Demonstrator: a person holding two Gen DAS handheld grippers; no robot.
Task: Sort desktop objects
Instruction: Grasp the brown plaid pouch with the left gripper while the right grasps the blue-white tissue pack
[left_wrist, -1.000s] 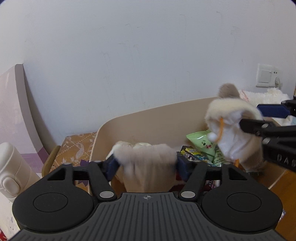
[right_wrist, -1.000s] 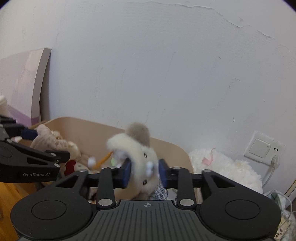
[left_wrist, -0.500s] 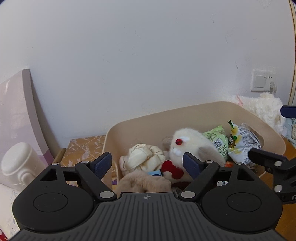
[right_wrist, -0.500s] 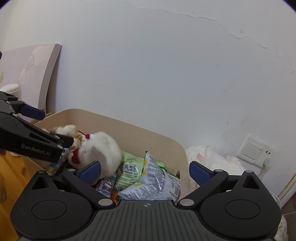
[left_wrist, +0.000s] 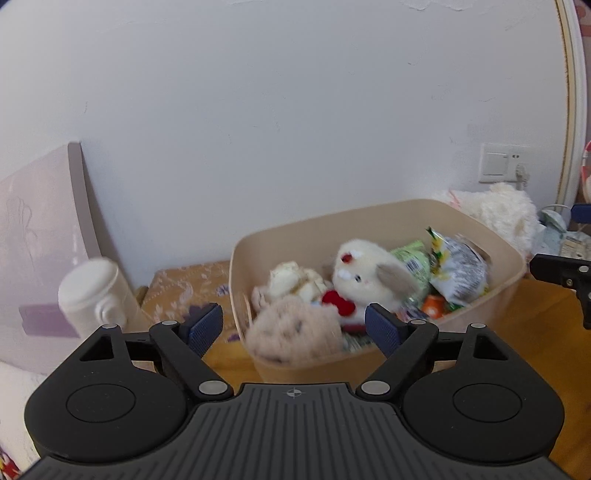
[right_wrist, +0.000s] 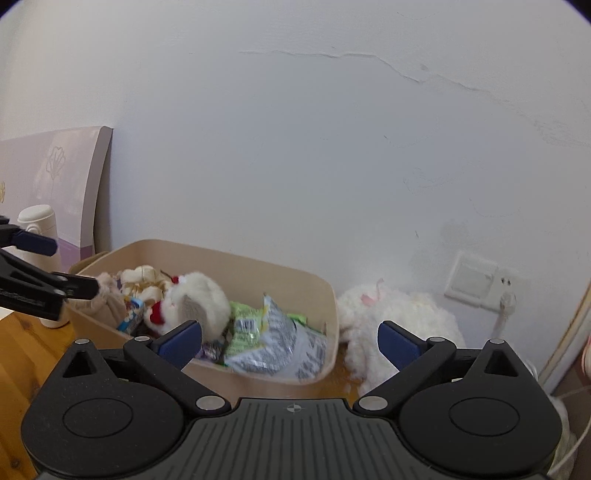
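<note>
Two plush toys, released a sec ago, lie in beige bin (left_wrist: 369, 218) ahead of empty, wide-spread left gripper (left_wrist: 294, 326) & right gripper (right_wrist: 290, 341): white rabbit (left_wrist: 369, 278), tan plush (left_wrist: 295, 330).

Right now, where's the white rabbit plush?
In the beige bin, mid-frame in the left wrist view: white rabbit plush lies between the brown plush and the snack bags.

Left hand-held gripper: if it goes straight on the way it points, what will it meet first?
Probably the tan plush toy at the beige bin's near wall; depth is uncertain. The left hand-held gripper is open.
</note>
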